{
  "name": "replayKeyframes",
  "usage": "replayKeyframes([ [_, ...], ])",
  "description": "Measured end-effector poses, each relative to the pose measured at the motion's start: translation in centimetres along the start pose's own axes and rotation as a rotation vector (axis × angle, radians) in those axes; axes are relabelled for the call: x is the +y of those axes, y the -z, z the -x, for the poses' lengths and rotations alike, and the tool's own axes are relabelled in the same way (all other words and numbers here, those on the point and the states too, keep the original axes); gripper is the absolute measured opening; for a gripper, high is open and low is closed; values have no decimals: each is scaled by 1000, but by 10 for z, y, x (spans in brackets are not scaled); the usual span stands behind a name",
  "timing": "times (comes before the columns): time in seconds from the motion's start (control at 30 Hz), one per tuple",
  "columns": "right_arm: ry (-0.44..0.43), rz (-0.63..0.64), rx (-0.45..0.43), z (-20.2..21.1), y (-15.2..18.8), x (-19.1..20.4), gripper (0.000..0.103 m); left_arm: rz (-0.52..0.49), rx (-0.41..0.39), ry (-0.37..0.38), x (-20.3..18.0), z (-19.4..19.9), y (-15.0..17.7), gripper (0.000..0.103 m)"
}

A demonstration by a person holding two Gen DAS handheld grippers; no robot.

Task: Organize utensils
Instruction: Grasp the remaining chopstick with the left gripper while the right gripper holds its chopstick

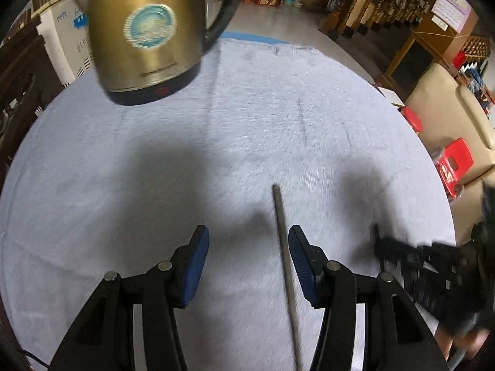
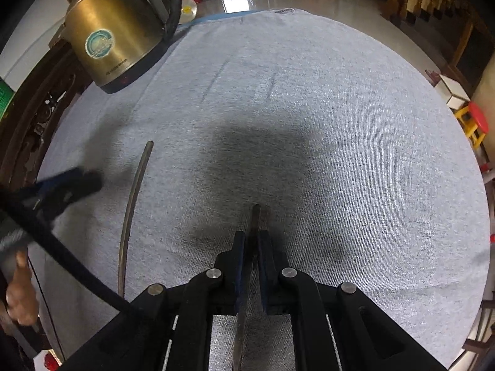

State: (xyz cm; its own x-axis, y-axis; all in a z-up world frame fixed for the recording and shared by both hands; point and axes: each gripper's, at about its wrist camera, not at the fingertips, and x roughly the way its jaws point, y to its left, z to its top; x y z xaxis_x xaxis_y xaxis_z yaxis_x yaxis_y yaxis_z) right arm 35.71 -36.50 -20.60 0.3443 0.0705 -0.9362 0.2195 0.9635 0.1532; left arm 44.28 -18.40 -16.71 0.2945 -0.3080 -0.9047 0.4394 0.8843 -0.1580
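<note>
While kettle [image 2: 105, 43] stands shut, chopstick [image 2: 131, 213] loose

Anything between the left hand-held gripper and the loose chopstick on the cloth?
Nothing visible. The loose chopstick lies bare on the grey cloth, just inside the right pad of the open left hand-held gripper. The kettle stands far off; the right hand-held gripper is off to the side.

A lived-in home interior: brass kettle [image 1: 145, 34] on cloth-covered table [image 1: 278, 117], carved wooden balustrade [image 1: 393, 3], plastic stools [image 1: 453, 167].
</note>
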Motion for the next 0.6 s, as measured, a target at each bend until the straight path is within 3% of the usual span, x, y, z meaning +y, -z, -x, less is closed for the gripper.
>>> replayKeyframes([
  [0.33,-42,-16,8,0,-4,-16,10,-24,32,-42,-25,-33,-14,54],
  [0.43,-34,-12,6,2,-4,-14,10,-61,21,-76,-32,-35,-12,34],
  [0.5,-24,-14,8,2,-4,-13,10,-115,13,-109,-37,-33,-7,10],
  [0.6,17,17,21,-1,-5,0,10,-131,26,-77,-33,-29,0,6],
])
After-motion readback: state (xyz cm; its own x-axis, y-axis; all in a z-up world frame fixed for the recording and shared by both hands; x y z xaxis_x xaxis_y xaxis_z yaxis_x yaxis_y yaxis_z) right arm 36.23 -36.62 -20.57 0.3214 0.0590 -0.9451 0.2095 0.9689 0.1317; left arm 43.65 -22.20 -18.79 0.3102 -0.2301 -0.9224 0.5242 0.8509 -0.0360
